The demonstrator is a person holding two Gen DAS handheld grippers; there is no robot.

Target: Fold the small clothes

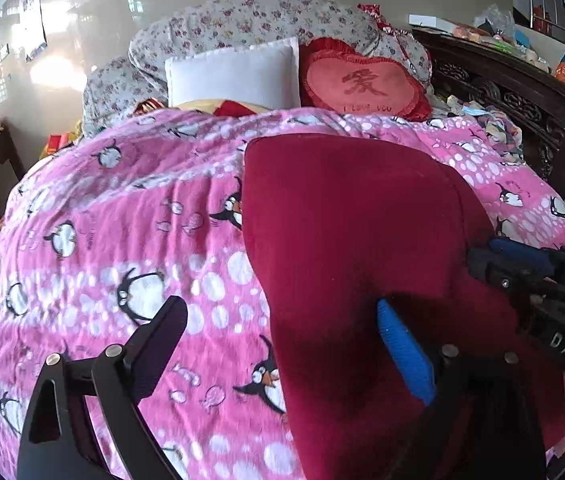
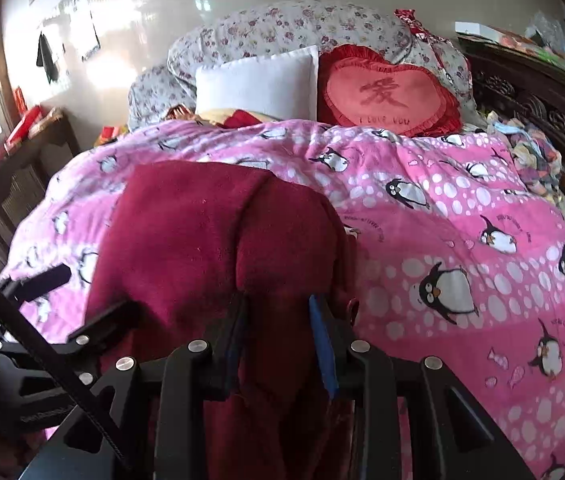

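A dark red fleece garment [image 1: 346, 240] lies folded on the pink penguin quilt [image 1: 122, 220]. My left gripper [image 1: 282, 320] is open wide; its blue-padded right finger [image 1: 402, 352] rests on the garment's near part and its black left finger [image 1: 162, 332] is over the quilt. In the right wrist view the garment [image 2: 202, 240] fills the centre. My right gripper [image 2: 278, 320] is shut on a bunched near edge of it. The right gripper also shows at the right edge of the left wrist view [image 1: 522, 264]. The left gripper shows at lower left of the right wrist view [image 2: 70, 292].
A white pillow [image 1: 234, 76], a red heart cushion [image 1: 366, 84] and a floral duvet [image 1: 250, 20] lie at the bed's far end. A dark carved headboard [image 1: 522, 96] with clutter runs along the right. A small pile of clothes [image 2: 534, 152] sits at far right.
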